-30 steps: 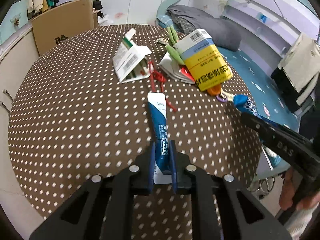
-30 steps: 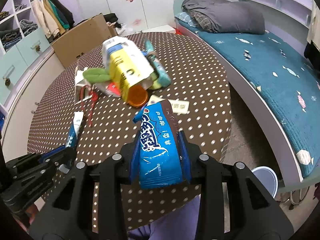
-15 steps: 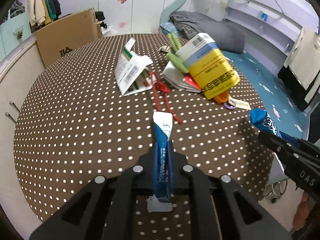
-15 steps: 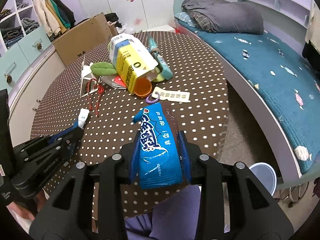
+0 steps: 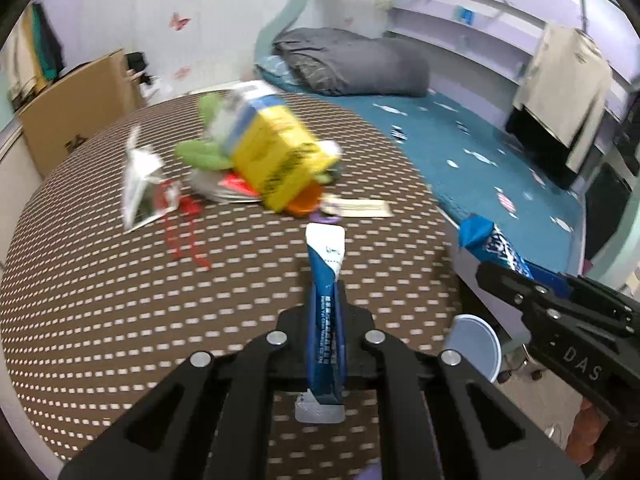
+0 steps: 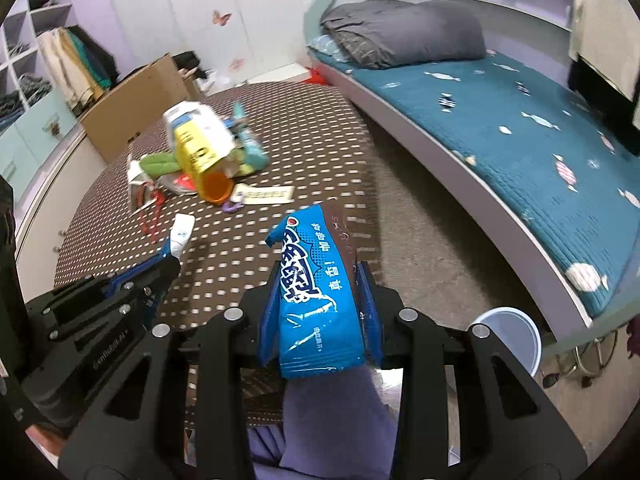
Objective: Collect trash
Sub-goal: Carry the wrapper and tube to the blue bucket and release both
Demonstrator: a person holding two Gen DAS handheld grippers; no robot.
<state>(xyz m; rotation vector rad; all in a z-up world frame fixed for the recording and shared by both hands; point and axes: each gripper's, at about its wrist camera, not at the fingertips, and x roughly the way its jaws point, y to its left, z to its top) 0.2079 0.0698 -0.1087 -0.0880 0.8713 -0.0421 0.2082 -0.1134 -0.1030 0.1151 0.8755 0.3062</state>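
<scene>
Both tilted down: left gripper (image 5: 325, 312) pinches tube (image 5: 326, 268) (right gripper (image 6: 320, 292) grips wrapper (image 6: 316, 280))

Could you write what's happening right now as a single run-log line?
task: collect trash | left gripper: jaws shut on blue tube | right gripper: jaws shut on blue snack wrapper | more litter on dotted table

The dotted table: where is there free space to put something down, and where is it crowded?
The dotted table is bare along its near and left parts, in front of the red string. The far side is crowded around the yellow carton, green leaves, white leaflet and paper tag.
</scene>
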